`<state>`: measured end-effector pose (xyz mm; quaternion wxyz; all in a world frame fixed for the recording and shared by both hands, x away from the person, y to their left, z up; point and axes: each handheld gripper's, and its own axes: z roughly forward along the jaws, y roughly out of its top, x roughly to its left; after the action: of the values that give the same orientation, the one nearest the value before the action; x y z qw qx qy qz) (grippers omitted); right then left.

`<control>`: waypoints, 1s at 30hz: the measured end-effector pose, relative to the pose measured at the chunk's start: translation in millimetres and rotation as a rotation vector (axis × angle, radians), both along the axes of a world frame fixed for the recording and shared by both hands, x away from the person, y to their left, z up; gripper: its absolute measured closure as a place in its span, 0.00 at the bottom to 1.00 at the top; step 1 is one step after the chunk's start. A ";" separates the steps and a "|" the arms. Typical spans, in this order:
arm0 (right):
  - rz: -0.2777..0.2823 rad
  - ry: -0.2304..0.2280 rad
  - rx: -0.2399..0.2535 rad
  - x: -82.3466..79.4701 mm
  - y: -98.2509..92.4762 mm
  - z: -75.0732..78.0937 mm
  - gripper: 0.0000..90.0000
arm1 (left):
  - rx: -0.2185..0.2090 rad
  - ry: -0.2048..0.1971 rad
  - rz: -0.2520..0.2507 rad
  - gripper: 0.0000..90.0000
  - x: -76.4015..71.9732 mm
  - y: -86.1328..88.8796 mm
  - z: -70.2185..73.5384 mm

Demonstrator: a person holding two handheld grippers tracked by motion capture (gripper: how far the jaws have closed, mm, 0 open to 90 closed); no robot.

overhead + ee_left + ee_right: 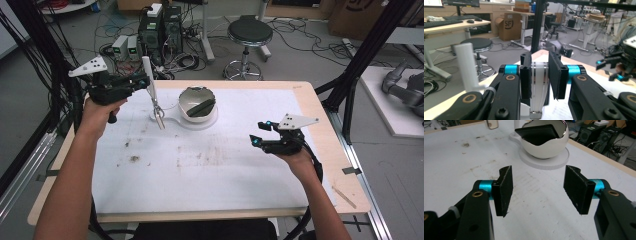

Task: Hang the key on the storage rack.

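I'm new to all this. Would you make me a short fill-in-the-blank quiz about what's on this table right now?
1. The left gripper is shut on the clear ____.
2. The jaws of the right gripper stand ____, with nothing between them.
3. The white bowl holds a ____ pouch.
4. The bowl sits on a white ____.

Missing words: tongs; open; black; stand

Tongs (539, 90) lower tip cut by frame edge; dark object (537, 133) in bowl (544, 147) unidentifiable.
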<state>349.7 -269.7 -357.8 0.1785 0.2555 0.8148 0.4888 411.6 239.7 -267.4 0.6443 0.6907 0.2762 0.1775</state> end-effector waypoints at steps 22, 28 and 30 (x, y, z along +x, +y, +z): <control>0.004 -0.005 0.014 -0.7 -4.4 -0.5 0.47 | -0.098 0.123 0.048 0.81 45.5 19.3 -26.5; 0.009 -0.006 0.012 -0.7 -5.6 -1.8 0.47 | -0.095 0.131 0.064 0.81 48.1 19.5 -30.7; 0.010 -0.008 0.013 -0.9 -5.8 -2.0 0.47 | -0.099 0.132 0.068 0.81 48.7 19.2 -32.3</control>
<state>348.8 -275.5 -359.8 0.1777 0.2506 0.8123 0.4958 460.3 258.9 -299.7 0.6518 0.6584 0.3496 0.1394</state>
